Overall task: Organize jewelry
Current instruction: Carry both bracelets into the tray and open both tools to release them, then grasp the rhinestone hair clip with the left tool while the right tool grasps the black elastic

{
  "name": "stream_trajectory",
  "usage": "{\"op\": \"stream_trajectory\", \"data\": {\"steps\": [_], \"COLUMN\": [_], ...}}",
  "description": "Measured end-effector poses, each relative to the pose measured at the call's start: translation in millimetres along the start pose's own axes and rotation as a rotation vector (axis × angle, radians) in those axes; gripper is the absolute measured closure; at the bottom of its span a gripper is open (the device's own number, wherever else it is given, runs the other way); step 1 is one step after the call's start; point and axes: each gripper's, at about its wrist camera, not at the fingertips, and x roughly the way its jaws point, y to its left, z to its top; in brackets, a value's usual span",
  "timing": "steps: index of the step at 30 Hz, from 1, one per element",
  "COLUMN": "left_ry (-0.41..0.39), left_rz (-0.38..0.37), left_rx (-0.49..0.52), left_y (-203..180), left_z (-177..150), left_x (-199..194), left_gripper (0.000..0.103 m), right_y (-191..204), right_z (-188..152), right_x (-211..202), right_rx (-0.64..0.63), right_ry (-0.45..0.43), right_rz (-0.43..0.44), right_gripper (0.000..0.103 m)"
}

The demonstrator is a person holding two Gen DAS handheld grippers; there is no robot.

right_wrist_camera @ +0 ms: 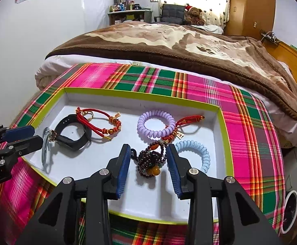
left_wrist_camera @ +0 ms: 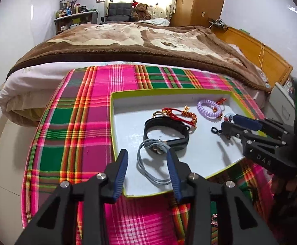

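My right gripper (right_wrist_camera: 148, 161) hangs wide open around the beaded bracelet (right_wrist_camera: 151, 160), my left gripper (left_wrist_camera: 147, 163) wide over the grey hair tie (left_wrist_camera: 148, 163). Everything's in the tray (right_wrist_camera: 144, 97) already; beyond, coils and red cords still overlap, sorting barely begun, I'd say.

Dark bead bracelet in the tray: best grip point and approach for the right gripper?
Grip the dark bead bracelet across its bunched middle, coming from above. It lies heaped on the tray, and the open right gripper already straddles it; its long loop touches the red cord bracelet.
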Motion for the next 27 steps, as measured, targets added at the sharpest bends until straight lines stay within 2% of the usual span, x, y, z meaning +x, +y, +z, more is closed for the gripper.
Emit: {"op": "stream_trajectory", "data": {"steps": [5,9,11,12,13,23,27], "left_ry": [-0.02,-0.046,-0.052,-0.059,-0.065,-0.102,-0.118], "left_rz": [-0.003,0.015,0.013,0.012,0.013,0.076,0.049], "left_rx": [0.004,0.014,0.006,0.003,0.003,0.025,-0.003], "left_y": [-4,-9,-10,-11,-12,-26,-25], "left_z": [-1,-2,-3,-4,-5,-23,-34], "left_x": [-9,-19,-24,-26,-29,-53,-62], "left_gripper": [0.055,0.054,0.052,0.051,0.049,0.047,0.047], "right_y": [-1,-7,-8,-8,-8,-2,0], "right_z": [-3,-5,-7,-7,-8,-24,-37], "right_x": [-7,-19,-25,-29,-31,-63,-75], "right_rx": [0.007,0.047,0.063,0.066,0.067,0.084,0.083], "right_ry": [-0.027,-0.066,-0.082,-0.089,-0.094,-0.132,-0.13], "right_rz": [0.008,0.024,0.036,0.041,0.044,0.079,0.089], "right_gripper": [0.065,0.064,0.061,0.055,0.053,0.053,0.053]}}
